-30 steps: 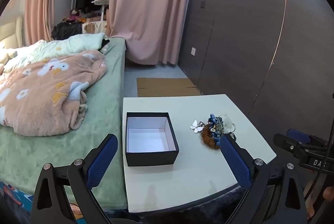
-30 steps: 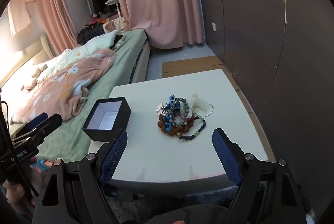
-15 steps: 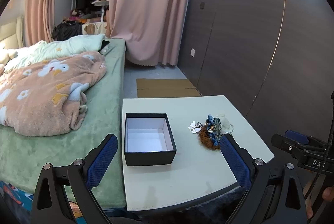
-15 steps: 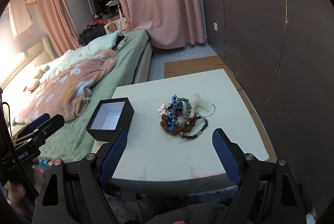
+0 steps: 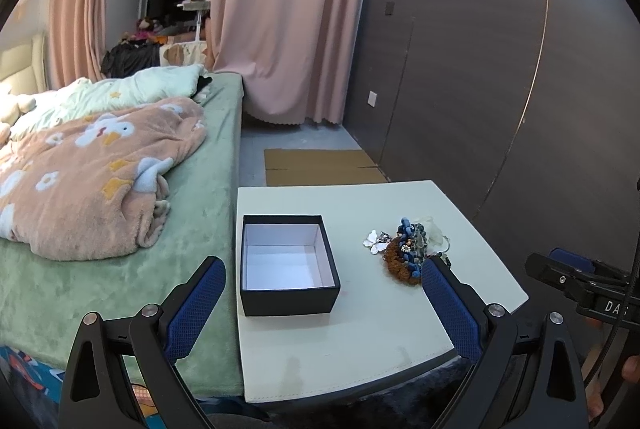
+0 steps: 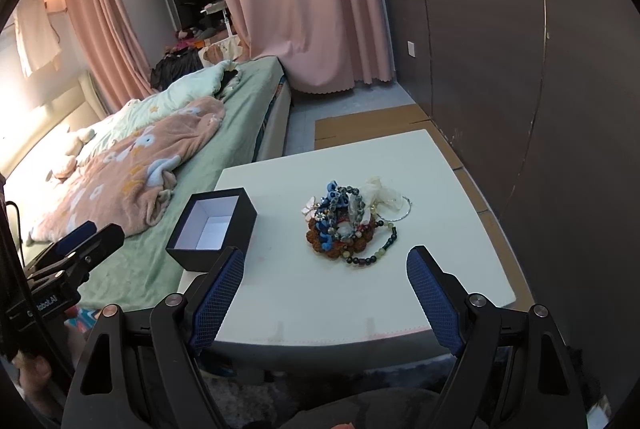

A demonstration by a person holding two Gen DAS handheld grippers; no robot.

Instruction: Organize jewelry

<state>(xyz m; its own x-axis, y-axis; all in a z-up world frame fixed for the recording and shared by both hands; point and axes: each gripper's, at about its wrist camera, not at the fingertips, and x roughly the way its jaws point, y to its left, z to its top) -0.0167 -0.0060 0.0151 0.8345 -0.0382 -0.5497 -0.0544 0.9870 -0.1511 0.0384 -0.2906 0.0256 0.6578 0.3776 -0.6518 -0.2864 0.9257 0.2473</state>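
The letters "DA" are showing on the right gripper [image 5: 576, 269] body seen from the left wrist, and "oboLAI" on the left gripper [image 6: 86, 237] seen from the right wrist. Both grippers are hovering short of the tabletop's [image 6: 420, 165] near edge, jaws spread wide and holding nothing. The jewelry [image 6: 350, 219] is lying heaped mid-tabletop, a bead strand trailing toward the near right corner. The box [image 5: 288, 263] is sitting open-topped by the left edge.
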